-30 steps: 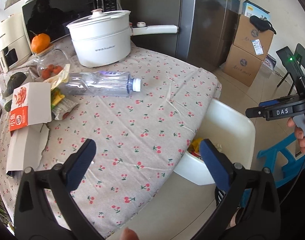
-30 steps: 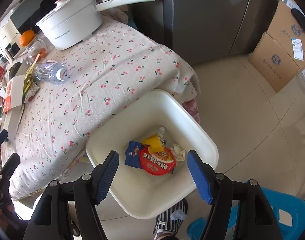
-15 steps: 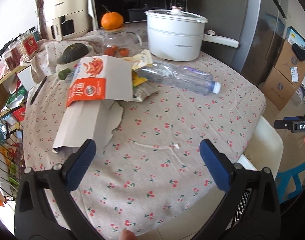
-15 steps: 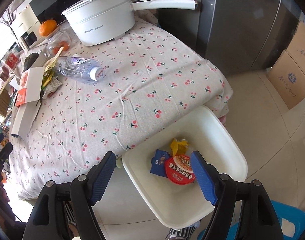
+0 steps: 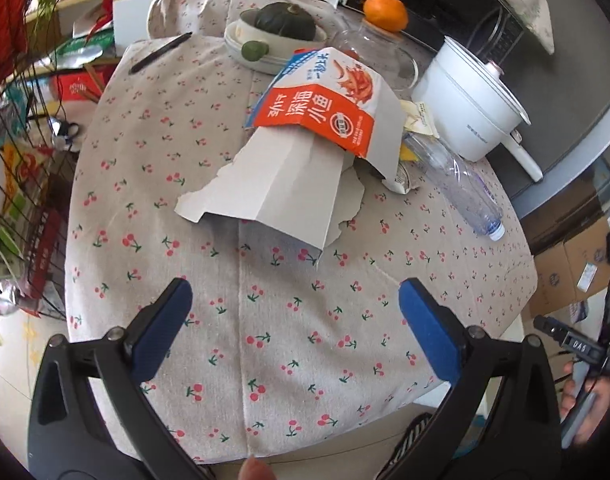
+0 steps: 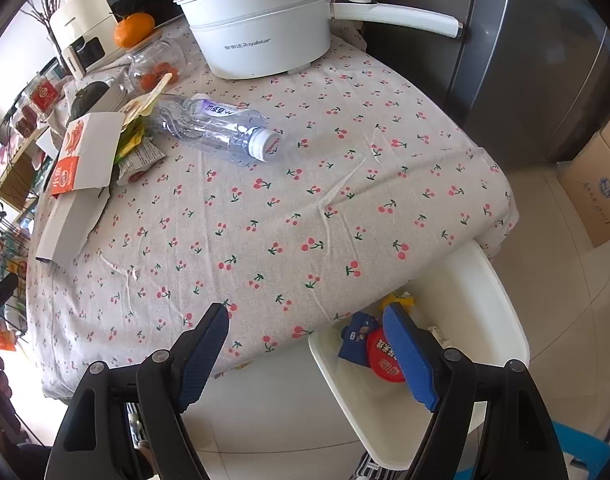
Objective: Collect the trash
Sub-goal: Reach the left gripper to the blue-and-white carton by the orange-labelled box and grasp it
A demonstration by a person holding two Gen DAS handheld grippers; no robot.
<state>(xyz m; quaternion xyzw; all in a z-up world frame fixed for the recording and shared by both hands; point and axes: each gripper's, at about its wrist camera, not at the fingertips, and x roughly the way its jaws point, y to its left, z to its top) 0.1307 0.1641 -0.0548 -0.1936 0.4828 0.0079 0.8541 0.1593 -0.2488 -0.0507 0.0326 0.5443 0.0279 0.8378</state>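
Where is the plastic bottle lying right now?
In the right wrist view, the plastic bottle lies on its side on the tablecloth, between the white pot and the torn carton.

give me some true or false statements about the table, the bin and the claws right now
1. The bottle lies on its side on the table. True.
2. The bin is empty. False: it holds a red lid and wrappers.
3. The left claw grips the torn box. False: it is open with nothing in it, short of the box.
4. The pot has its lid on. True.
5. The right claw holds the bottle. False: it is open and holds nothing, over the table edge and bin; its jaws have just been opening.
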